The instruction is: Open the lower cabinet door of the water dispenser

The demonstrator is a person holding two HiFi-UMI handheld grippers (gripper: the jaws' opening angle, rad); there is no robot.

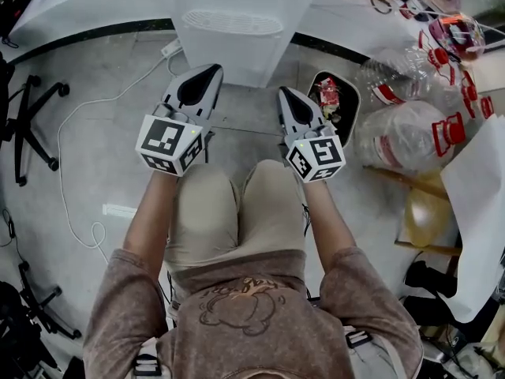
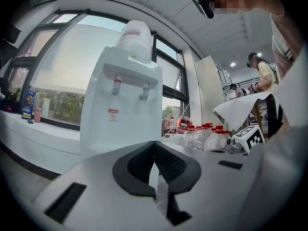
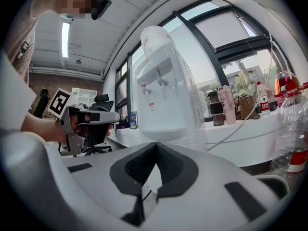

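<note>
The white water dispenser (image 1: 234,24) stands on the floor straight ahead of me, with a bottle (image 2: 134,35) on top and two taps. Its lower front (image 1: 237,63) shows only from above, so I cannot make out the cabinet door. My left gripper (image 1: 208,73) and right gripper (image 1: 283,93) are held side by side above my knees, both pointing at the dispenser and a little short of it. Each is shut with nothing between its pads. In the left gripper view (image 2: 154,143) and the right gripper view (image 3: 156,144) the jaws cover the dispenser's lower part.
A black bin (image 1: 353,101) with red wrappers sits right of the dispenser. Beyond it lie several empty plastic bottles (image 1: 406,136) with red labels. A white cable (image 1: 102,121) runs over the floor at left, near an office chair base (image 1: 31,125). White paper (image 1: 481,204) hangs at right.
</note>
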